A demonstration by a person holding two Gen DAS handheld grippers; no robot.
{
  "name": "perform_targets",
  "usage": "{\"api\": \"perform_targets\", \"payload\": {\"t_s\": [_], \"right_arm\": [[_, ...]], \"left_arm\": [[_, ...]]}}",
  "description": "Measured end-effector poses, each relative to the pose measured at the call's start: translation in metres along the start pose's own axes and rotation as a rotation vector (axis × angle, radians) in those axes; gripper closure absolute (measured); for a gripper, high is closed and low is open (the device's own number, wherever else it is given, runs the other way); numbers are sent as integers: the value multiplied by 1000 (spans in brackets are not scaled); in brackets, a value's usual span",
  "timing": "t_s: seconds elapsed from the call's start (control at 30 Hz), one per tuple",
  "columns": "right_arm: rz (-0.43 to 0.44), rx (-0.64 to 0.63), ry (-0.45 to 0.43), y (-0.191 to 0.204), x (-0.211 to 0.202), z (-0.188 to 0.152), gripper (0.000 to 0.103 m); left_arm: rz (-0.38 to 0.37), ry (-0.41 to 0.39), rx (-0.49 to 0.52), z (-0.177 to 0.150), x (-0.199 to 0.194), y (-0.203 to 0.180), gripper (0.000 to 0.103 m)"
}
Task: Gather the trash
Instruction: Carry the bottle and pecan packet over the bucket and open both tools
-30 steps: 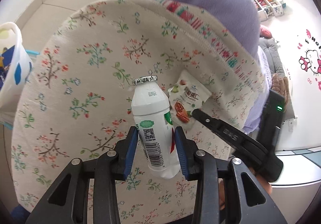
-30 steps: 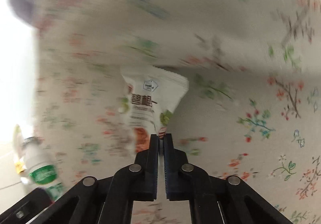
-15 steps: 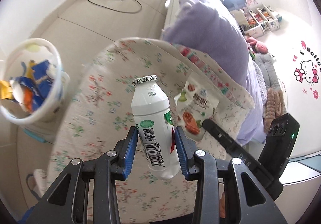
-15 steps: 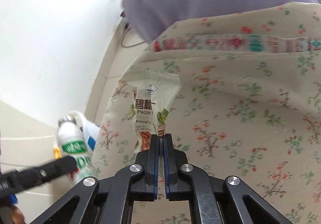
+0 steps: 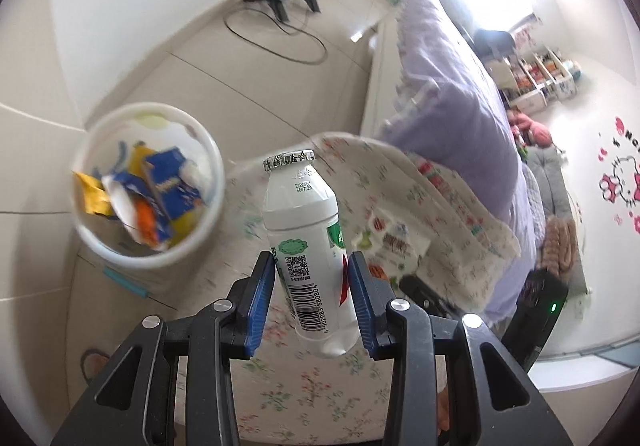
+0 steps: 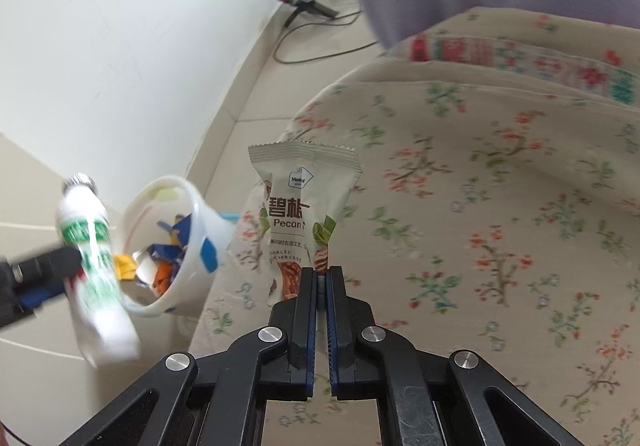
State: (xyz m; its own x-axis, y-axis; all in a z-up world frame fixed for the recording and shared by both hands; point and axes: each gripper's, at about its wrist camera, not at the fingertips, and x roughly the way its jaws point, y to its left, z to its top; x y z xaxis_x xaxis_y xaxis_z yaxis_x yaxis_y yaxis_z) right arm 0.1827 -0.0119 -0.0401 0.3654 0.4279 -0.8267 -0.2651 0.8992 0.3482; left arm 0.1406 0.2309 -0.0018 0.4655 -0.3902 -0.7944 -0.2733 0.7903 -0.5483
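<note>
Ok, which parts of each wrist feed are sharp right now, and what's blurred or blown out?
Left wrist view: bottle in the left gripper sharp; trash bin and floral bedspread smeared; window corner blown out. Right wrist view: pecan wrapper in the right gripper crisp; bottle and bin at left streaked.

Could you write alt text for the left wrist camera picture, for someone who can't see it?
The left gripper grips a white drink bottle above a floral bedcover. A white bin of wrappers stands on the floor to its left.
</note>
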Motion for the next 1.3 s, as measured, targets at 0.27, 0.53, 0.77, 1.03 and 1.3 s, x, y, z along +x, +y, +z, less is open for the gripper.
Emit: {"api": "perform_targets", "payload": {"t_s": [0.27,0.53,0.77,1.03,1.3], "right_arm": [[66,-53,35,36,35,0,99],[115,-93,63,68,63,5,98],[138,-145,104,107,100,13,98],[126,-282,141,169,148,18,89],[63,-215,147,143,159,17,57]], "left_arm": [[40,-49,-82,22,-25,53,63],[96,-63,-165,37,-33,98,63],[104,-43,-181,44,-29,108,63],[108,-55,-217,47,-31,118,63],[131,-35,-219,48,-18,116,63]]}}
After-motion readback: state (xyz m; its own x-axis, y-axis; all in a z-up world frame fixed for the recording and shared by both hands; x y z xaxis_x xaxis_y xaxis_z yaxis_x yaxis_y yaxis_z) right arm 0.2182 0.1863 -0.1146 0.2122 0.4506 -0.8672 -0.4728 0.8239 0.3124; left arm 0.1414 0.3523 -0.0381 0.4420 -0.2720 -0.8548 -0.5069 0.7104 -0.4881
